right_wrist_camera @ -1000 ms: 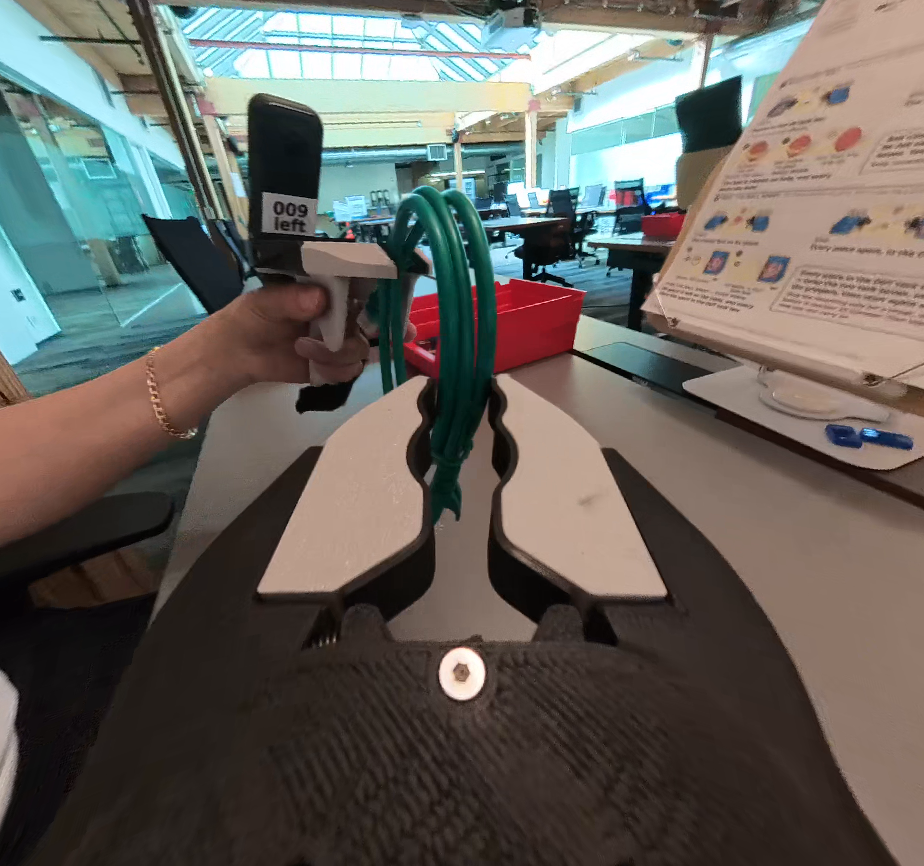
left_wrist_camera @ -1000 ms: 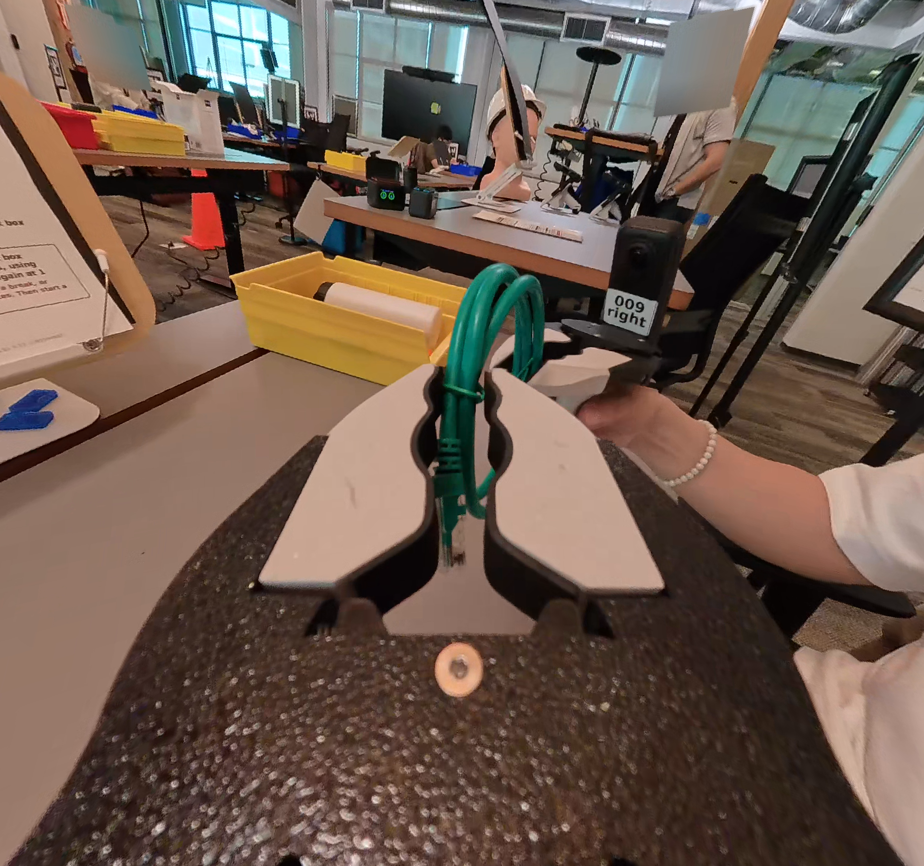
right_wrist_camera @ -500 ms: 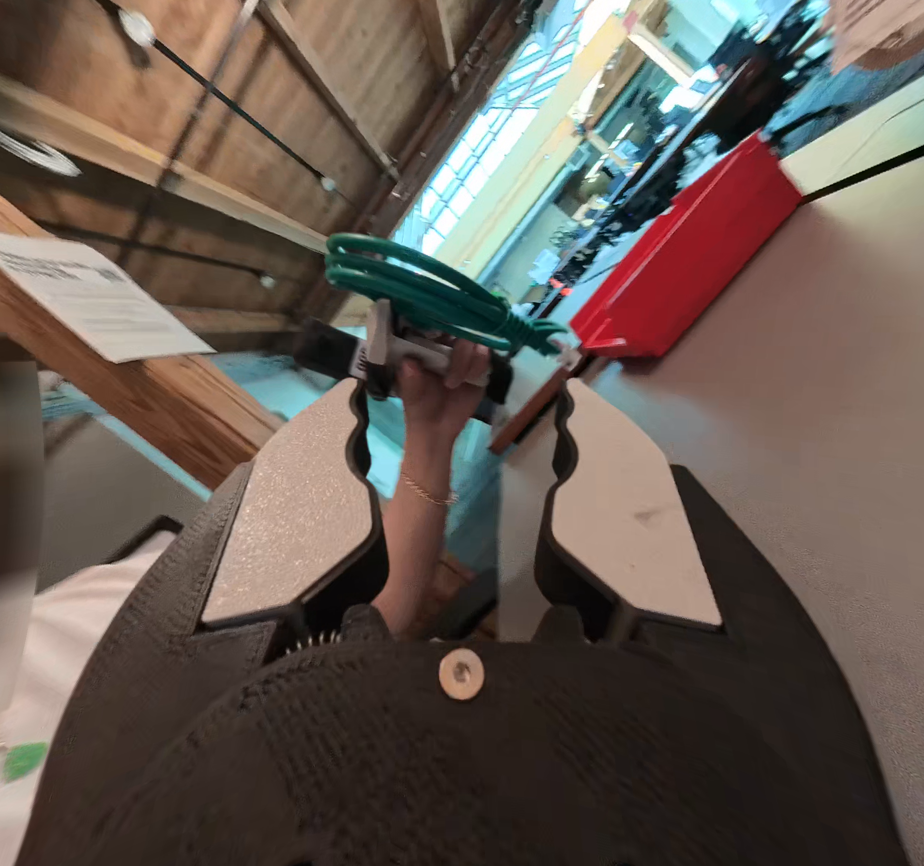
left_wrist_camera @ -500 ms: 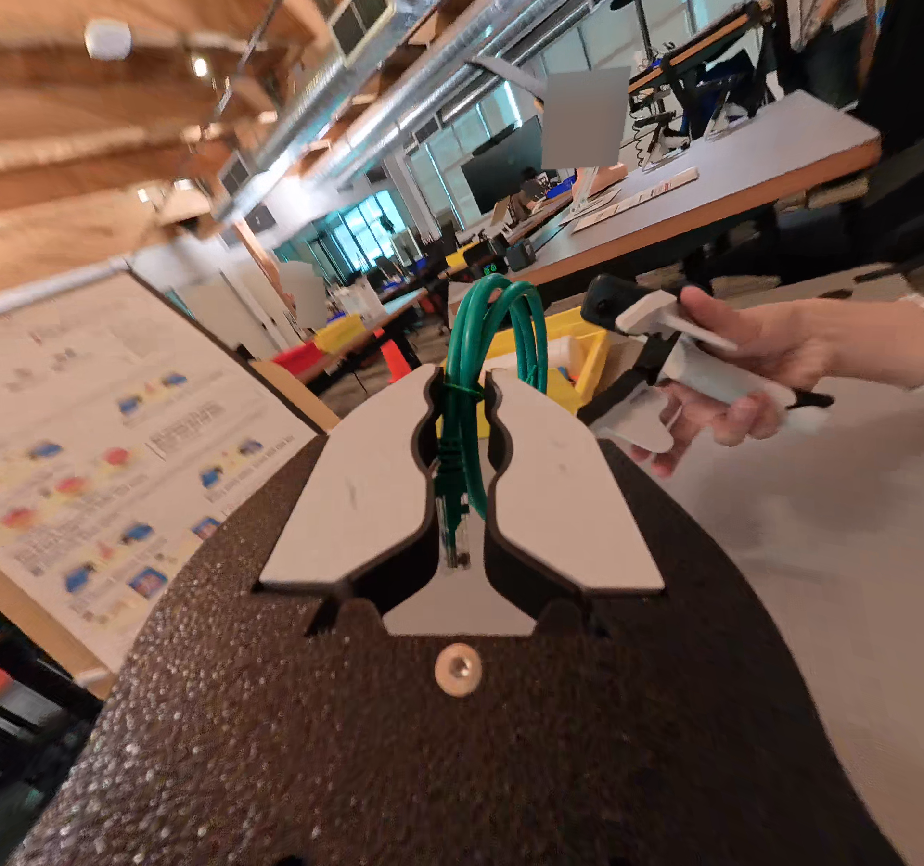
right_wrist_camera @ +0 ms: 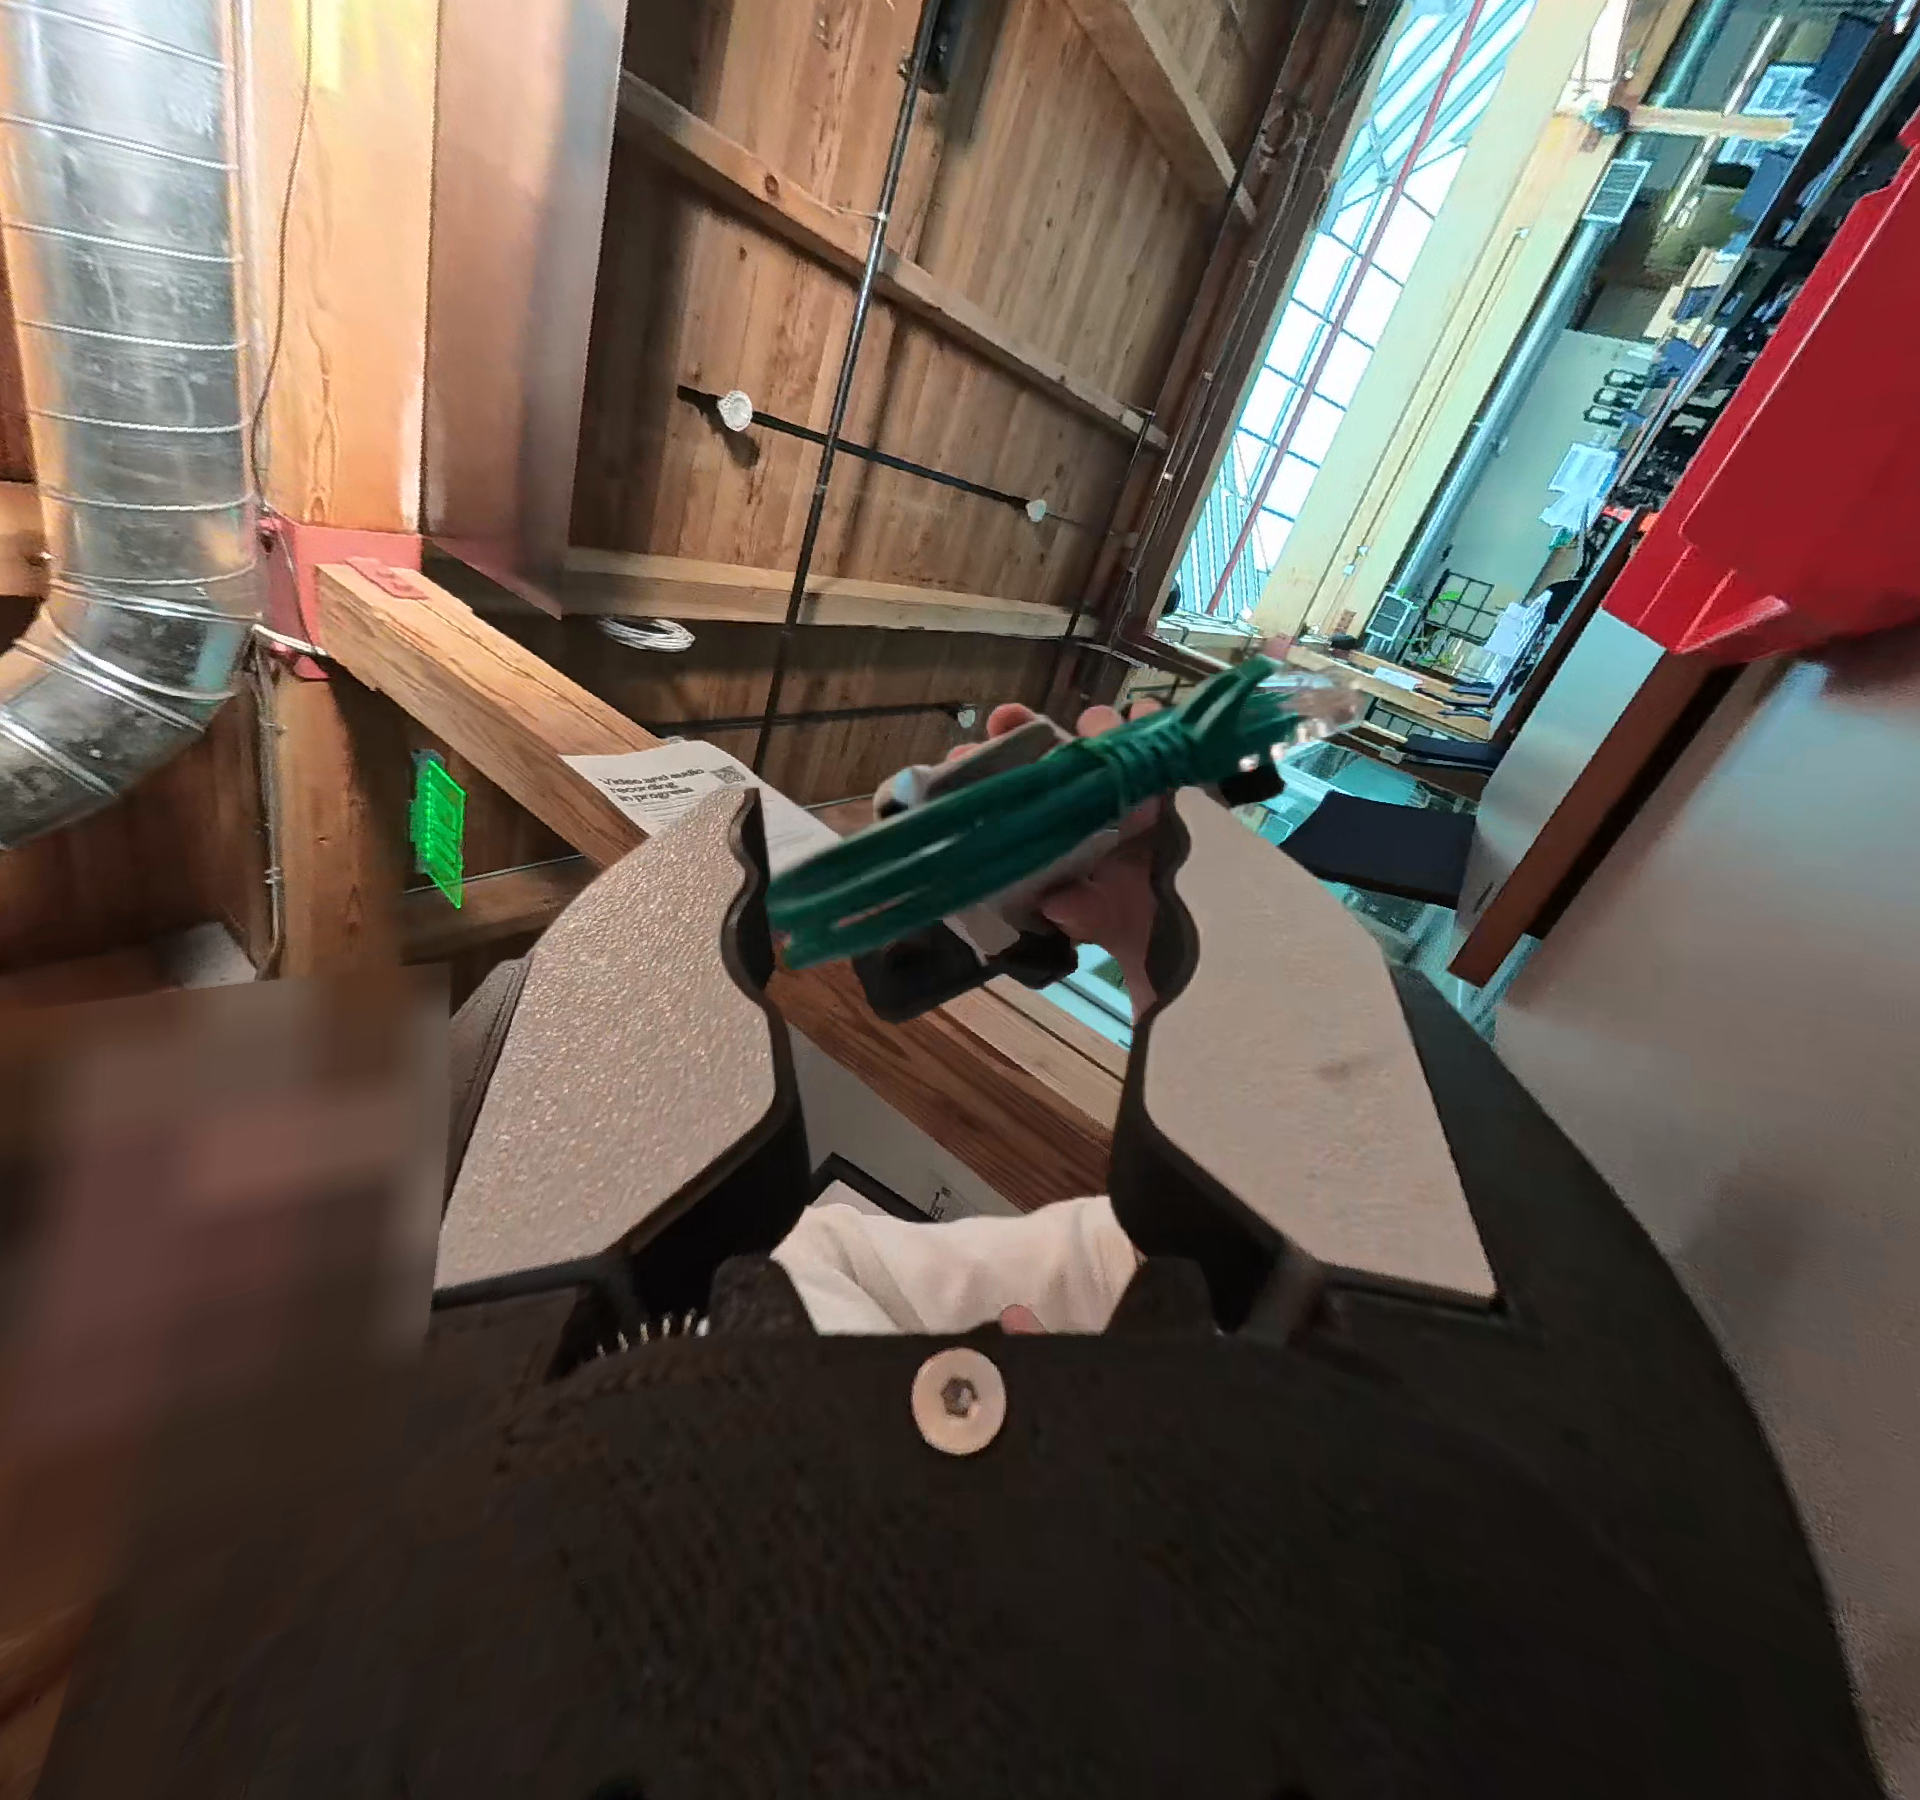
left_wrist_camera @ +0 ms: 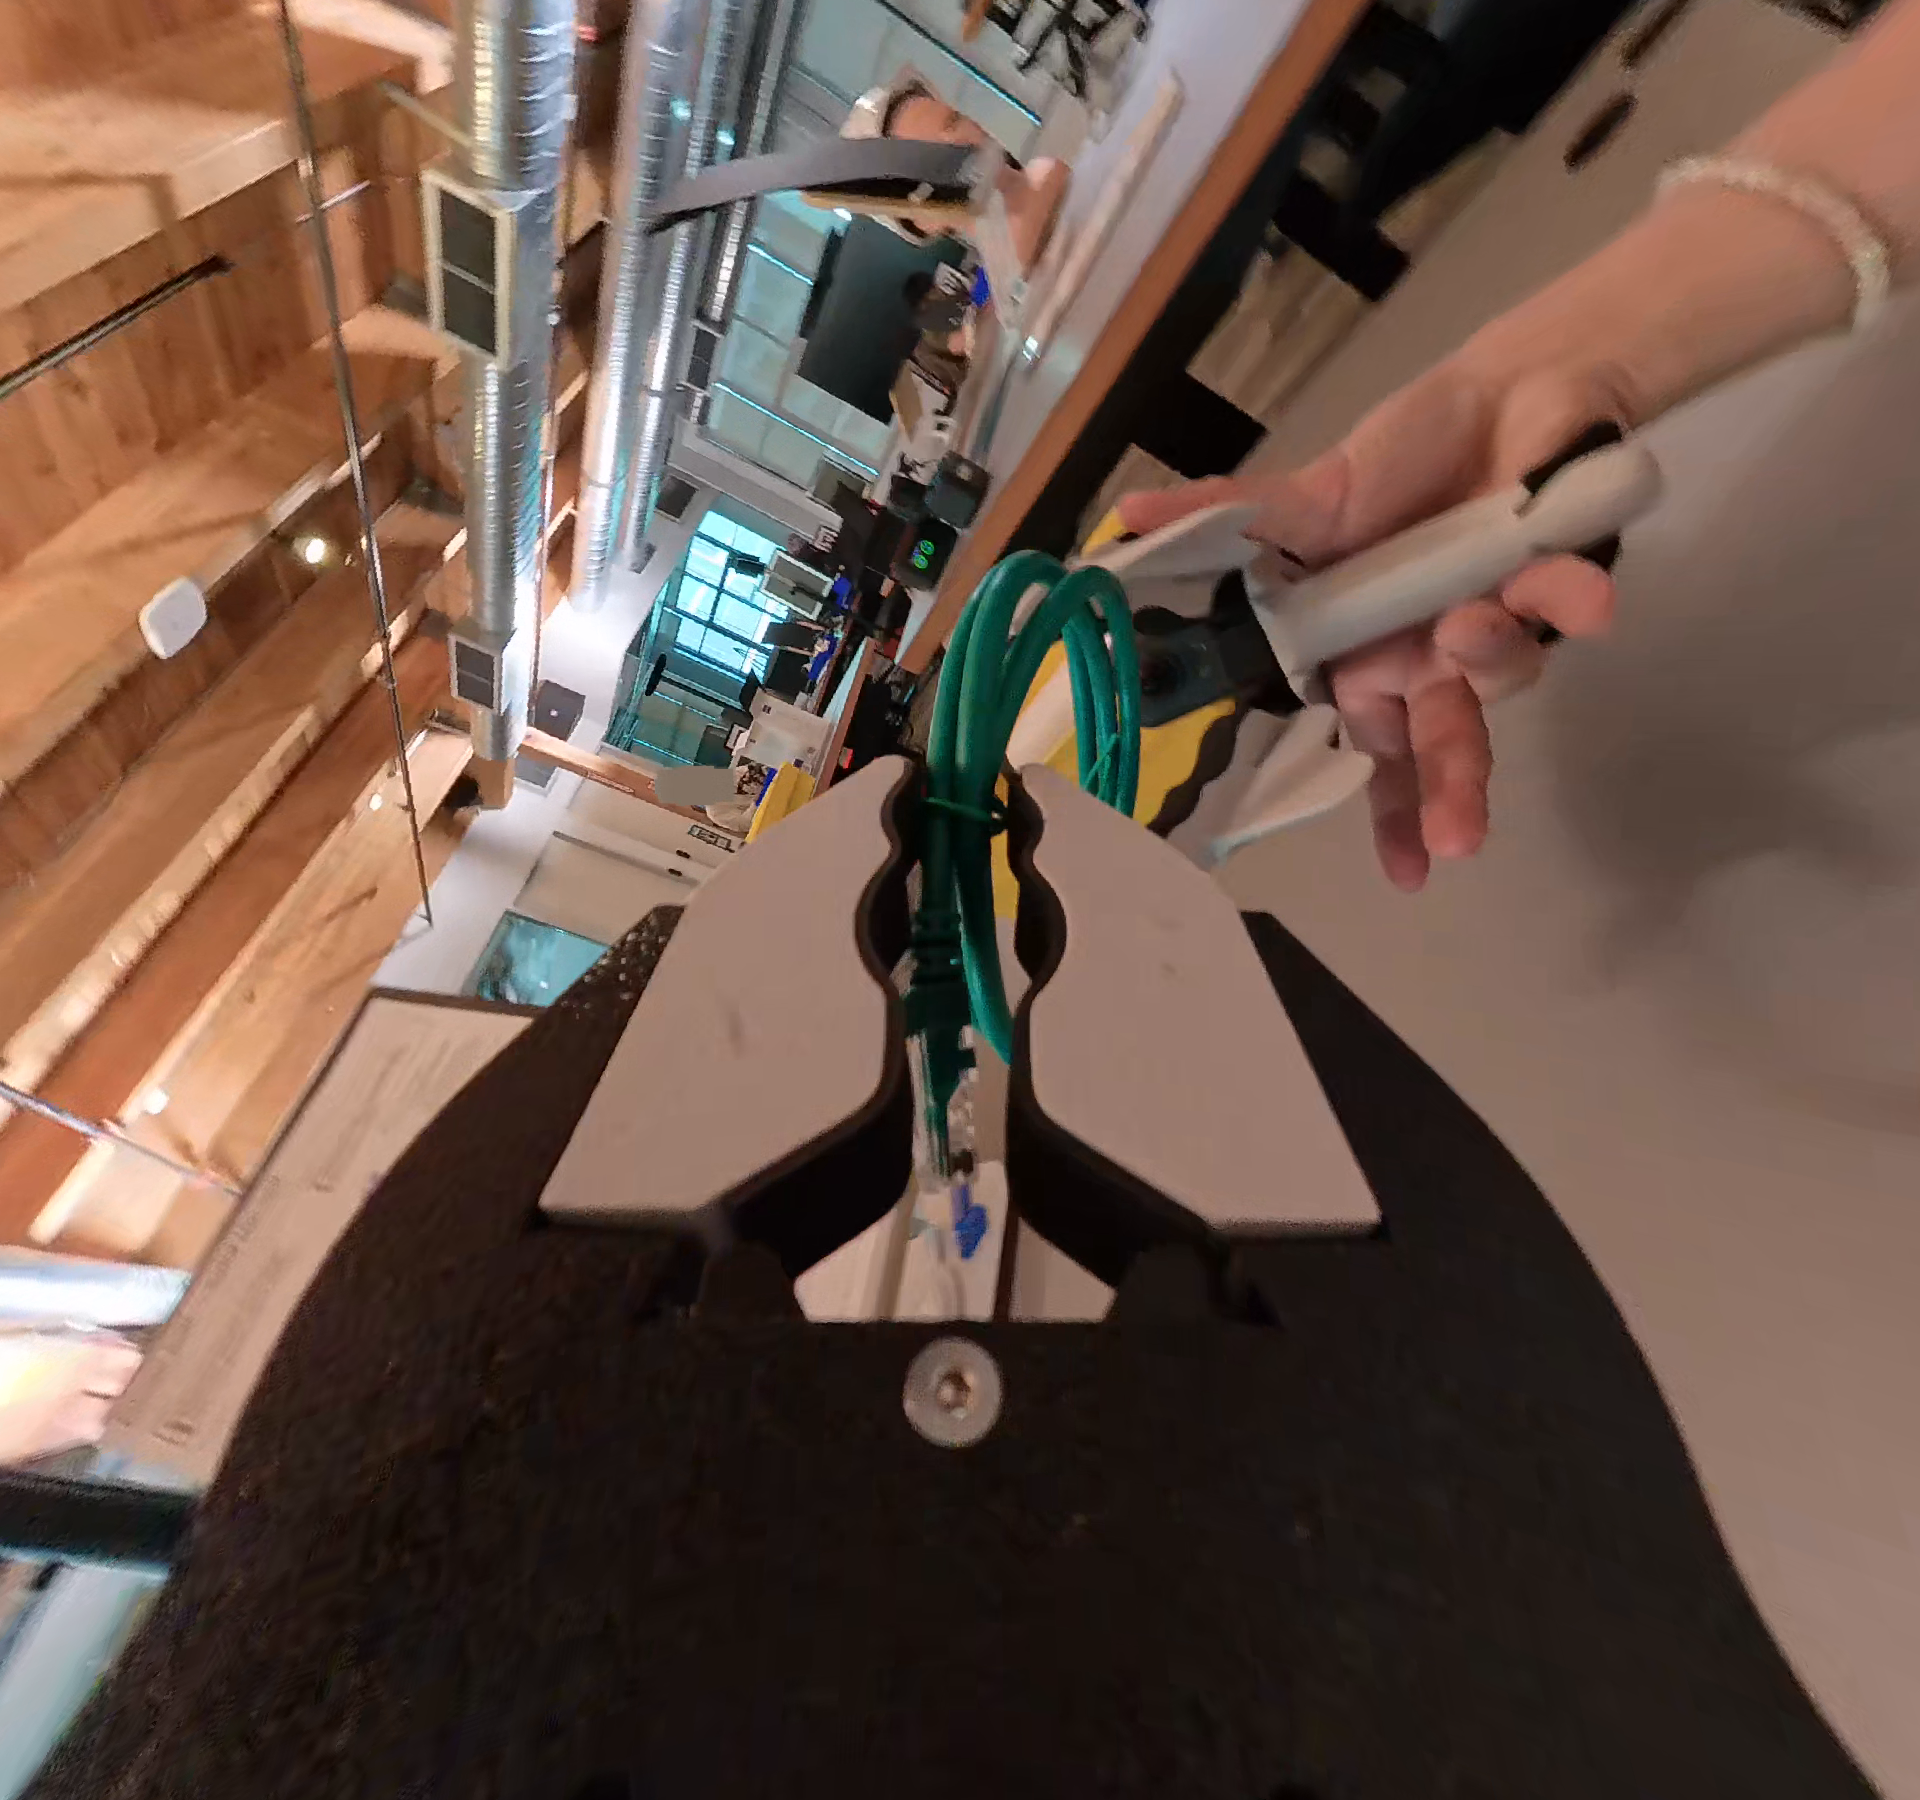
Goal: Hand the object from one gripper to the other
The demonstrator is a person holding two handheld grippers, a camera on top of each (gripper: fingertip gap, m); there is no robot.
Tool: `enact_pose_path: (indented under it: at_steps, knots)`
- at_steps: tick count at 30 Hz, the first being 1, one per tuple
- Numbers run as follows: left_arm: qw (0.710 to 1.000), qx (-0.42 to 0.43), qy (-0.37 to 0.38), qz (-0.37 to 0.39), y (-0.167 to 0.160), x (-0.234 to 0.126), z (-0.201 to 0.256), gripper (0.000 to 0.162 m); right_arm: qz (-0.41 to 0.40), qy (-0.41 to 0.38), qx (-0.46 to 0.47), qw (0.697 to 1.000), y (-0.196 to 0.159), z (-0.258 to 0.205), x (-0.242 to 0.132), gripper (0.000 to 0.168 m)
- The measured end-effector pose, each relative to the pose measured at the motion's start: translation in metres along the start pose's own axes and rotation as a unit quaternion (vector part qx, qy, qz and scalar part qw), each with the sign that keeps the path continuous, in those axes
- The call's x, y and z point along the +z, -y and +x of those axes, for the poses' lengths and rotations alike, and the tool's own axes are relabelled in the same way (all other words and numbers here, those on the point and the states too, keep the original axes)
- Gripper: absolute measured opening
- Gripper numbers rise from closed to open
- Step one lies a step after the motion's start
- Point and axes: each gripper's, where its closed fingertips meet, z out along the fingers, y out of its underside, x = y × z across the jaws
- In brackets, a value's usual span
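Note:
A coiled green cable [left_wrist_camera: 1023,628] tied with a thin wire is clamped between the jaws of my left gripper [left_wrist_camera: 961,794]; its clear plug hangs back between the fingers. A hand holds the right gripper [left_wrist_camera: 1174,701] just right of the loop, apart from it. In the right wrist view my right gripper [right_wrist_camera: 961,825] is open and empty. The cable [right_wrist_camera: 935,846] lies sideways beyond its fingertips, held by the left gripper in a hand [right_wrist_camera: 1101,898]. Both views are strongly tilted.
A grey table [left_wrist_camera: 1662,1023] lies under the grippers. A yellow bin [left_wrist_camera: 1195,722] sits behind the cable. A red bin [right_wrist_camera: 1818,462] stands at the table's edge on the right. Wooden ceiling beams and ducts fill the left of both views. Some 8 cm of space lies between my two pairs of fingers.
The right gripper was shut on the cable together with the left one; it has opened, let go and drawn back. The left gripper keeps the cable. Both grippers have rolled sideways.

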Motion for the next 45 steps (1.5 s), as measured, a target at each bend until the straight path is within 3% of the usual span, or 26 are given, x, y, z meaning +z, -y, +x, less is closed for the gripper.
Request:
enact_pose_path:
  at_steps: [6, 7, 8, 10, 12, 19, 22, 24, 27, 30, 32, 34, 35, 37, 41, 45]
  knots:
    - [0.985, 0.142, -0.087, -0.053, 0.007, 0.005, 0.031, 0.015, -0.057, -0.066, -0.061, 0.994, -0.013, 0.017, -0.004, 0.076]
    - [0.985, 0.143, -0.086, -0.050, 0.009, 0.005, 0.030, 0.014, -0.064, -0.077, -0.073, 0.992, -0.015, 0.020, -0.004, 0.064]
    - [0.987, 0.134, -0.079, -0.047, 0.010, 0.003, 0.026, 0.015, -0.065, -0.075, -0.082, 0.992, -0.015, 0.020, -0.005, 0.044]
    - [0.990, 0.109, -0.070, -0.058, 0.003, -0.001, 0.018, 0.016, -0.050, -0.059, -0.077, 0.994, -0.009, 0.016, -0.006, 0.025]
    - [0.991, 0.091, -0.070, -0.066, -0.005, -0.003, 0.019, 0.017, -0.057, -0.082, -0.099, 0.990, -0.008, 0.021, -0.008, 0.021]
    - [0.993, 0.041, -0.043, -0.098, -0.019, -0.005, 0.019, 0.047, 0.002, -0.094, -0.177, 0.980, 0.017, 0.006, -0.015, 0.012]
    - [0.989, -0.079, -0.024, -0.119, -0.028, -0.012, 0.011, 0.062, 0.037, -0.111, -0.231, 0.966, 0.031, -0.005, -0.022, 0.011]
    - [0.964, -0.247, -0.015, -0.101, -0.028, -0.013, 0.011, 0.066, 0.051, -0.126, -0.272, 0.953, 0.038, -0.012, -0.025, 0.012]
    - [0.869, -0.489, -0.028, -0.077, -0.031, -0.009, 0.024, 0.068, 0.062, -0.127, -0.324, 0.935, 0.040, -0.026, -0.024, 0.012]
    - [0.774, -0.630, -0.054, -0.029, -0.026, 0.000, 0.038, 0.056, 0.052, -0.141, -0.372, 0.916, 0.035, -0.028, -0.018, 0.012]
    - [0.739, -0.671, -0.060, 0.001, -0.023, 0.005, 0.039, 0.043, 0.040, -0.152, -0.397, 0.904, 0.031, -0.026, -0.014, 0.012]
    - [0.718, -0.693, -0.061, 0.000, -0.028, 0.010, 0.044, 0.037, 0.030, -0.161, -0.423, 0.891, 0.027, -0.024, -0.010, 0.012]
    - [0.713, -0.698, -0.064, -0.003, -0.030, 0.011, 0.047, 0.025, 0.028, -0.166, -0.435, 0.885, 0.026, -0.024, -0.008, 0.012]
    - [0.710, -0.701, -0.063, -0.007, -0.034, 0.013, 0.051, 0.018, 0.018, -0.176, -0.454, 0.873, 0.023, -0.023, -0.006, 0.012]
    - [0.712, -0.700, -0.059, 0.012, -0.037, 0.012, 0.051, 0.014, 0.003, -0.196, -0.478, 0.856, 0.022, -0.020, -0.007, 0.012]
    - [0.680, -0.731, -0.047, 0.030, -0.051, 0.008, 0.049, 0.012, -0.019, -0.229, -0.518, 0.824, 0.021, -0.010, -0.008, 0.013]
